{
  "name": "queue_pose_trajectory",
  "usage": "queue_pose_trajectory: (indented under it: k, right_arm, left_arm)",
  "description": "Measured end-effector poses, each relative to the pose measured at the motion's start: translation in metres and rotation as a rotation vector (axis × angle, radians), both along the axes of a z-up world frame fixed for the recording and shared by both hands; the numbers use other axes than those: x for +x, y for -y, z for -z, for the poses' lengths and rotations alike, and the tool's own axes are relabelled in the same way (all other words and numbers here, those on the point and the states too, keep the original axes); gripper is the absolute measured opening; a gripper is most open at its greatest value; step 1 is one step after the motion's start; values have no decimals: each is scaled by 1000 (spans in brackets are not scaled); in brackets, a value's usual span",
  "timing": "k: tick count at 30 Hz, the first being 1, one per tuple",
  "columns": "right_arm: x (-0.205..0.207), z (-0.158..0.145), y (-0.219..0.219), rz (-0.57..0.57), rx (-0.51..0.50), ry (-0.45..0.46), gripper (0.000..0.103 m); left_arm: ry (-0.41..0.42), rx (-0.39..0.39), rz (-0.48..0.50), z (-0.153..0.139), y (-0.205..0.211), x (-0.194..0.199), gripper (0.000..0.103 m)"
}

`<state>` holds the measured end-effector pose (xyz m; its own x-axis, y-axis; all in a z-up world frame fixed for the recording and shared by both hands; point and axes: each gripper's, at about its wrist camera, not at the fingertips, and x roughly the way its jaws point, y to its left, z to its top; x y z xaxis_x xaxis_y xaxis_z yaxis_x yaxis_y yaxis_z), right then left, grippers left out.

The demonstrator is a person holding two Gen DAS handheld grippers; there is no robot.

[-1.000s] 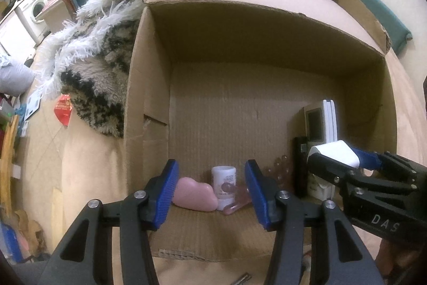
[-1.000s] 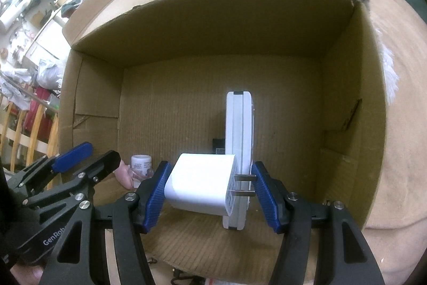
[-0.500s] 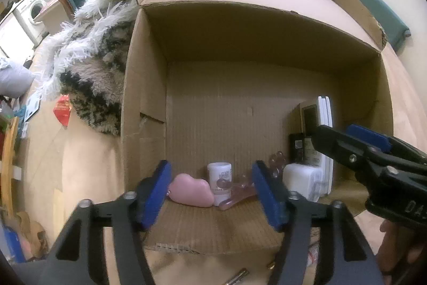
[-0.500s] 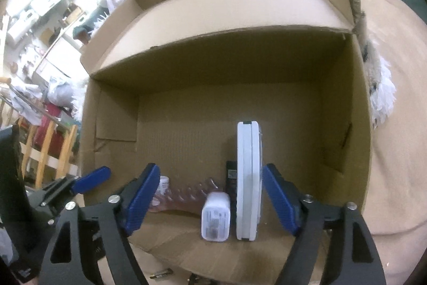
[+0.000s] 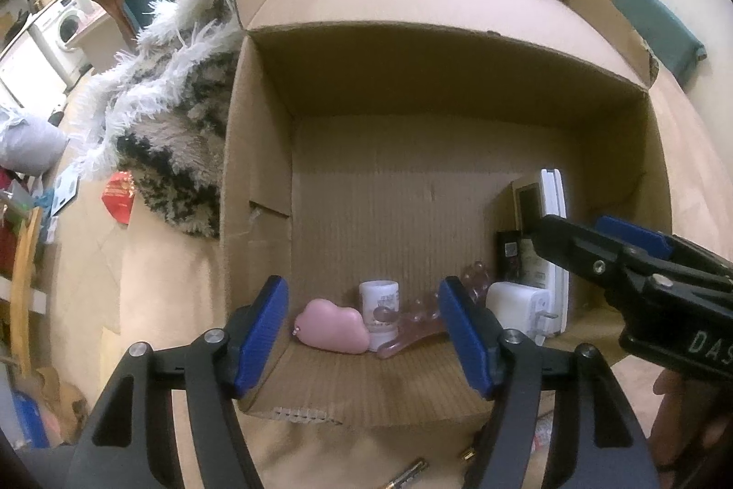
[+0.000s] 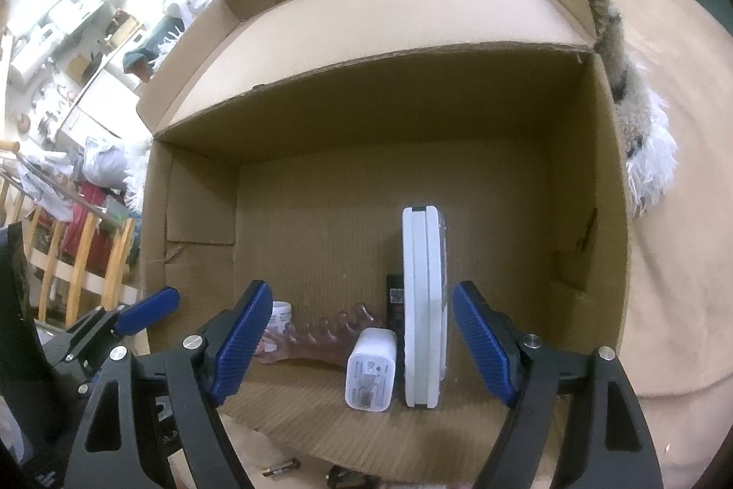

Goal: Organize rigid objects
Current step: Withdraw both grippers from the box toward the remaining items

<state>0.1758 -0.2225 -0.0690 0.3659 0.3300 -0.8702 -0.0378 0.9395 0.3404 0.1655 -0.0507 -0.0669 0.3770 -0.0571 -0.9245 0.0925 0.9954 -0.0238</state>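
A large open cardboard box point(image 5: 256, 177) point(image 6: 591, 214) is lying on its side on a tan surface point(image 5: 155, 292), its opening turned toward both cameras, and the sorted objects are being kept in a row along its near edge. A shaggy black-and-white rug point(image 5: 174, 122) is lying bunched against the box's outer wall. The left gripper point(image 5: 364, 337) is being held at the box mouth with its blue-padded jaws spread wide and nothing between them; the right gripper point(image 6: 362, 344) is likewise being held wide open and empty, just in front of the box floor. A tall flat white device point(image 6: 423, 305) point(image 5: 552, 241) is standing upright on its edge toward the right side, with a small dark item point(image 6: 394, 301) standing behind it. A white plug-in charger point(image 6: 370, 370) point(image 5: 515, 305) is standing just beside the device, on its left, its prongs showing in the left wrist view. A translucent pink knobbed massager point(image 5: 421, 321) point(image 6: 320, 340) is lying flat between the charger and a small white jar point(image 5: 379, 305) point(image 6: 280, 312). A pink cloud-shaped item point(image 5: 332, 328) is lying at the left end of the row, just beside the jar.
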Motion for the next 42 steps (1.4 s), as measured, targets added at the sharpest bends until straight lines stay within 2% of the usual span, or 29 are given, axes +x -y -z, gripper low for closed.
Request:
queue_pose_trajectory:
  k: [14,18,28,35,42]
  right_arm:
    - [-24,-29,3,23,-23,52,86]
    - [-31,-40,3,46,5,17,86]
    - [-62,-75,-1,45,8,37,86]
    - [-82,-83,5,66,9,37,86]
    - [-101,-67,19,98,8,-11,86]
  left_arm:
    - [11,10,-41,-25,-10,-25,65]
    - [8,-8,-61,-37,-14,-33,65]
    - [44,-30,-123,-74,-39,-56,65]
    - [28,-24,-116,-71,-44,-77,65]
    - [-12,-33,-128,-53,-47,-91,65]
